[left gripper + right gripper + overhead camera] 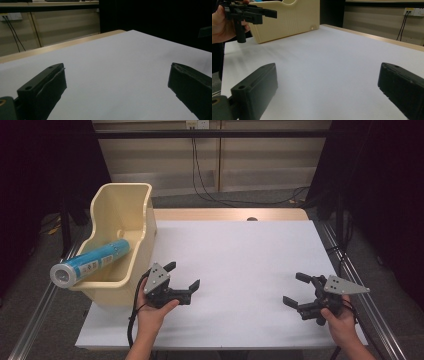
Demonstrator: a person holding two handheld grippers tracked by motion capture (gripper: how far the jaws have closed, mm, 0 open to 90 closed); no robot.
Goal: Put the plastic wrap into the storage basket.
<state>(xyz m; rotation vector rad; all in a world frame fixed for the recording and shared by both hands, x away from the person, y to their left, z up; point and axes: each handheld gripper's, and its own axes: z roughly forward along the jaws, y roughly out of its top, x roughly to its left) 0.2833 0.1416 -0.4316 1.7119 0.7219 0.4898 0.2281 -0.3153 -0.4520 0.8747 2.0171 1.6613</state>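
A cream plastic bin [120, 220] stands at the table's left edge, and its side wall [294, 17] faces the right gripper view. A blue and white tube [90, 262] lies slanted in it, with its capped end poking out over the left rim. My left gripper [182, 276] hovers open just right of the bin, nothing between its jaws [115, 85]. My right gripper [296, 289] is open near the table's right front, also holding nothing [327, 85]. The left gripper [249, 12] and the hand holding it sit at the upper left of the right gripper view.
White paper [240, 270] covers the wooden table [225, 214]. Metal rails run along both sides of the table. Cables [200, 175] hang down the back wall from a socket. Dark curtains stand at left and right.
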